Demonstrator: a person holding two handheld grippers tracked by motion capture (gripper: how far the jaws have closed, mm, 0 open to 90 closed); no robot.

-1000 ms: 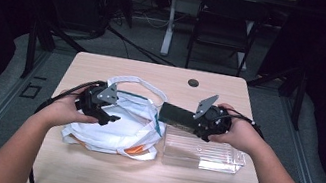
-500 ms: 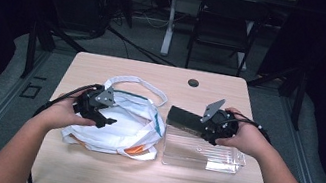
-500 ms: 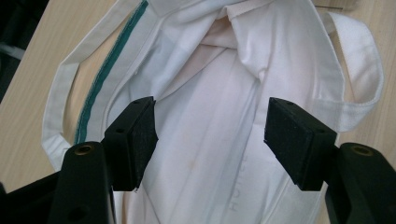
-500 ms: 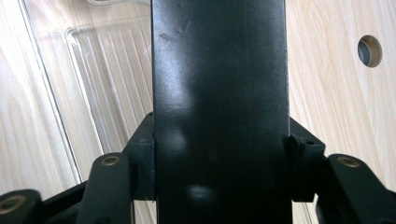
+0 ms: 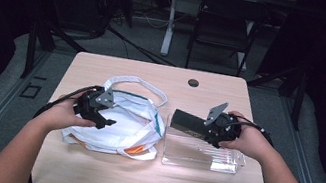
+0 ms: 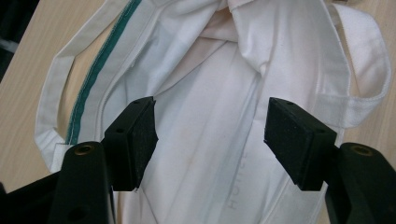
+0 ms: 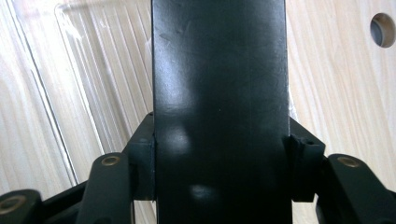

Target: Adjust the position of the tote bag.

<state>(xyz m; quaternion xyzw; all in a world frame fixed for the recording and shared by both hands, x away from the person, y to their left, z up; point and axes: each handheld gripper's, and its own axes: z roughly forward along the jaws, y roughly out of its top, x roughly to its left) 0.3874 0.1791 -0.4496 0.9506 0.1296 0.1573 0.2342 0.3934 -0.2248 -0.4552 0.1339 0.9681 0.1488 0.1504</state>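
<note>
Our left gripper (image 5: 105,123) hovers with its pads spread apart over the white cloth bag (image 6: 205,140), which lies just beyond the fingertips. Our right gripper (image 5: 174,119) clamps a flat black box (image 7: 219,107) between its pads, above the clear plastic tray (image 5: 220,160).

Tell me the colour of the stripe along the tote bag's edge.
Green, on the white tote bag; the stripe shows best in the left gripper view.

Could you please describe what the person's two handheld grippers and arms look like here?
Both the left gripper and right gripper are black, each topped by a grey three-cornered plate. Each has two blocky black pads on arms with brass-coloured pivots, and a black cable trails from each. The forearms are bare, with no sleeves showing.
</note>
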